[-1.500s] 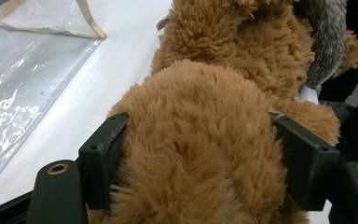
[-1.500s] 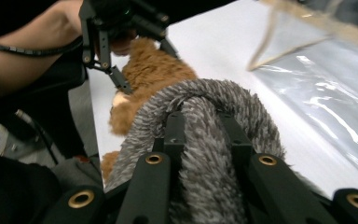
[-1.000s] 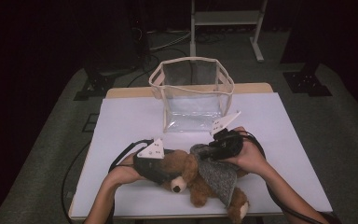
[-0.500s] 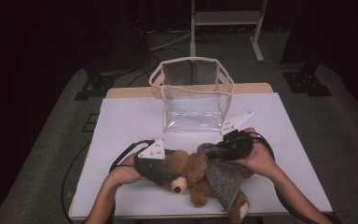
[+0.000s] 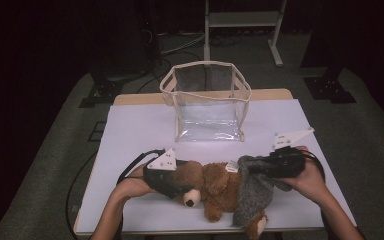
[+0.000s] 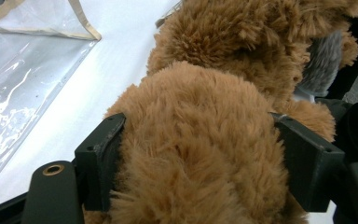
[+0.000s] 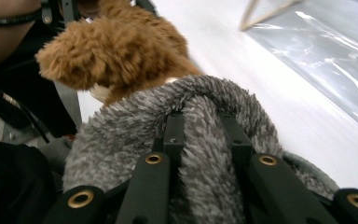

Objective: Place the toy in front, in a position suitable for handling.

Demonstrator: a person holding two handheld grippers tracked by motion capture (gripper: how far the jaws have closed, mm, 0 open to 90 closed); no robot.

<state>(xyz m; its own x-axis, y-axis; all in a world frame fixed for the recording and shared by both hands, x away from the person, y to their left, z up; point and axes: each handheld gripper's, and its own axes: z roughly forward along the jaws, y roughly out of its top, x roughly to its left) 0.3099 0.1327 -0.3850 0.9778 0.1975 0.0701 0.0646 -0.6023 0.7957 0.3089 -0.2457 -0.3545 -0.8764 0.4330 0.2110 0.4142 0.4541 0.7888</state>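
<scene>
Teddy bear (image 5: 215, 187) of brown plush lies on its side along the near edge of the table, head toward the person's left, its dark nose and pale muzzle pointing to the near edge. A grey fuzzy garment (image 5: 255, 187) covers its lower body, and a small white tag (image 5: 231, 166) shows at the garment's edge. The left gripper (image 5: 172, 186) is clamped on the bear's head; in the left gripper view (image 6: 200, 158) the two black jaws press into the fur from both sides. The right gripper (image 5: 257, 168) is pinched tight on a fold of the grey garment, and in the right gripper view (image 7: 205, 135) the jaws stand close together with the grey pile bunched between them. Each gripper is held by a hand coming in from the bottom of the high view, with a dark cable trailing off it.

Just behind the bear, well apart from it, a clear plastic bag (image 5: 207, 102) with cream trim stands open on the table. A white sheet (image 5: 140, 125) covers the table top, with the wooden edge (image 5: 135, 98) showing at the far side. Around the table lies grey carpet (image 5: 55, 150), and the room beyond is dark, with a pale metal stand (image 5: 242, 22) at the back.
</scene>
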